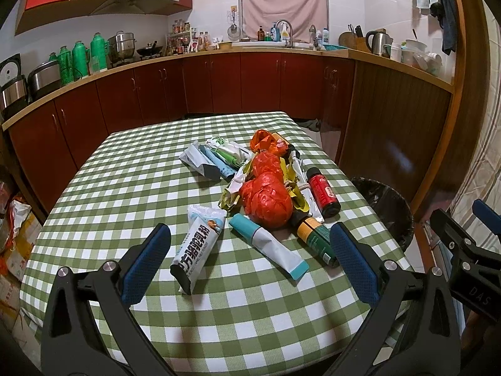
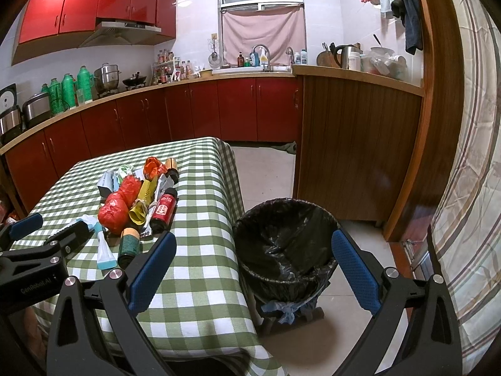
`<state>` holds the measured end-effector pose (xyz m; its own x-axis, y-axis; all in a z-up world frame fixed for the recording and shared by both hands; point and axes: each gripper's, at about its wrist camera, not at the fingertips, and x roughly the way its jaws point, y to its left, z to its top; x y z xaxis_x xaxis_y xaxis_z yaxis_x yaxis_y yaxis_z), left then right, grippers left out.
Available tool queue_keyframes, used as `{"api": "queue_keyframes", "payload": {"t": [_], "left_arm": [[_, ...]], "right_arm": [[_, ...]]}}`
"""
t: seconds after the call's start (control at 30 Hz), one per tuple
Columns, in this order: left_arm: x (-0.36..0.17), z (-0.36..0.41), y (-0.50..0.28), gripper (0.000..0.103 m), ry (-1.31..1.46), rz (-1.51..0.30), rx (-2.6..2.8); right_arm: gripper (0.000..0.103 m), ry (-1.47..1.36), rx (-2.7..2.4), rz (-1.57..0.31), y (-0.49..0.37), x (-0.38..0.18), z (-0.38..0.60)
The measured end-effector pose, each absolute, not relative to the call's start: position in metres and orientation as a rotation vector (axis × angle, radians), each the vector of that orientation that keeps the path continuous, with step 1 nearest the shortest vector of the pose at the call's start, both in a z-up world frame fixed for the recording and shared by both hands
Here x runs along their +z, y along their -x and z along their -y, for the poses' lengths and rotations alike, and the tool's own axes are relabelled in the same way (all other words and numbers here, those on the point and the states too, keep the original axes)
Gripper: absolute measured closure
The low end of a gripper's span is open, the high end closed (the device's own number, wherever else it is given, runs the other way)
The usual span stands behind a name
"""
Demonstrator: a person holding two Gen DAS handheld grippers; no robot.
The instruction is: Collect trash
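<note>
Trash lies in a pile on the green checked table (image 1: 125, 188): crumpled red plastic bags (image 1: 266, 199), a white milk-powder packet (image 1: 197, 244), a teal-and-white tube (image 1: 269, 246), a red can (image 1: 322, 191), a green-and-orange can (image 1: 314, 238) and folded wrappers (image 1: 213, 156). My left gripper (image 1: 250, 260) stands open above the near table edge, with nothing between its fingers. My right gripper (image 2: 253, 266) is open over the table's right edge and the bin (image 2: 285, 244), which has a black liner. The same pile (image 2: 131, 206) shows at the left of the right wrist view.
Red kitchen cabinets (image 1: 219, 84) and a cluttered counter run behind the table. A wooden cabinet side (image 2: 353, 150) stands behind the bin. Boxes and bags (image 1: 12, 235) sit on the floor at the left. Tiled floor (image 2: 266, 172) lies between table and cabinets.
</note>
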<state>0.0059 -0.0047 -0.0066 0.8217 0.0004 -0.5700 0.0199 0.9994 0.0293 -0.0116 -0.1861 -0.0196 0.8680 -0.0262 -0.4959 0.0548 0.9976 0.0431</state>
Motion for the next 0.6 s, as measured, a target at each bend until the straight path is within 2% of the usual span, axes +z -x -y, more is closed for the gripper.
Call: {"api": "queue_keyframes", "payload": {"t": [0.6], "left_arm": [[-0.0059,0.0074,-0.0093,0.004,-0.036,-0.610,-0.012]], "right_arm": [[0.006,-0.056,-0.045,-0.522,0.0113,-0.0221,0.1867]]}}
